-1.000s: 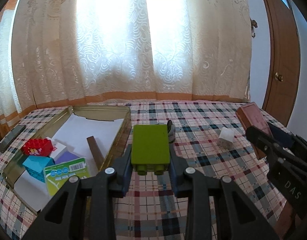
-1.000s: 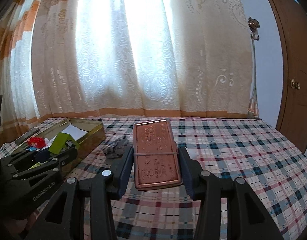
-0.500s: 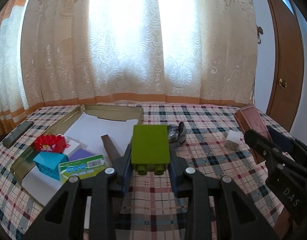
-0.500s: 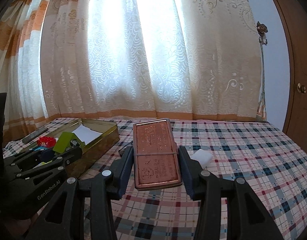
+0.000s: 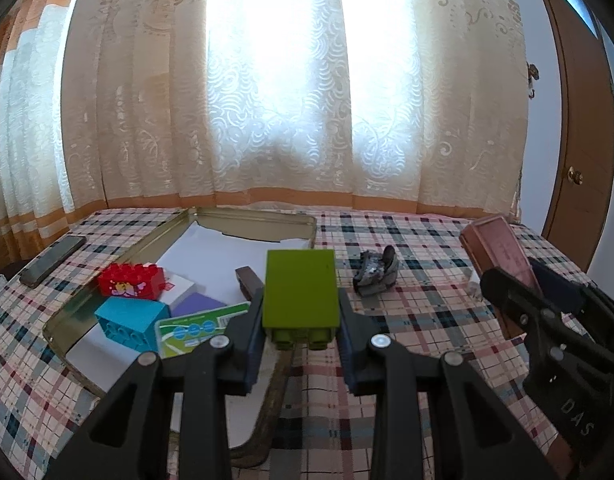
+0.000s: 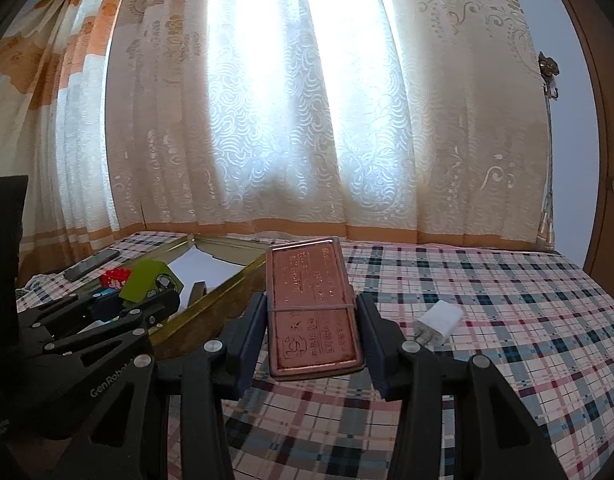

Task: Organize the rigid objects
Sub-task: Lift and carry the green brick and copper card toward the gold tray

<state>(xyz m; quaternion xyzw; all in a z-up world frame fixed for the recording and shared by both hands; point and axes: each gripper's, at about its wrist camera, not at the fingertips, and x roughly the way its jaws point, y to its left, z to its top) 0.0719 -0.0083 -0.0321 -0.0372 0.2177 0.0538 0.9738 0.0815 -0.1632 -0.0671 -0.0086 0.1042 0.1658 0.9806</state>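
My left gripper (image 5: pixel 301 312) is shut on a green toy brick (image 5: pixel 301 290), held above the near right corner of a gold tin box (image 5: pixel 251 220). Inside the tin lie a red brick (image 5: pixel 131 279), a blue brick (image 5: pixel 131 320), a white and purple box (image 5: pixel 187 294), a green card (image 5: pixel 195 326) and a dark brown block (image 5: pixel 247 278). My right gripper (image 6: pixel 313 332) is shut on a flat copper-coloured tin (image 6: pixel 313 308) with a rubber band round it, held over the checked cloth just right of the gold tin (image 6: pixel 211 308). The left view shows the copper tin (image 5: pixel 503 248) at the right.
A crumpled grey foil piece (image 5: pixel 375 270) lies on the checked cloth (image 5: pixel 427 308) right of the tin. A white charger plug (image 6: pixel 437 322) lies right of the copper tin. A dark phone (image 5: pixel 53 260) rests at the far left. Curtains hang behind, a wooden door (image 5: pixel 575 128) at right.
Both grippers have shifted left toward the gold tin with their loads; the tin and its contents now sit nearer the middle of the left view. The grips are unchanged.
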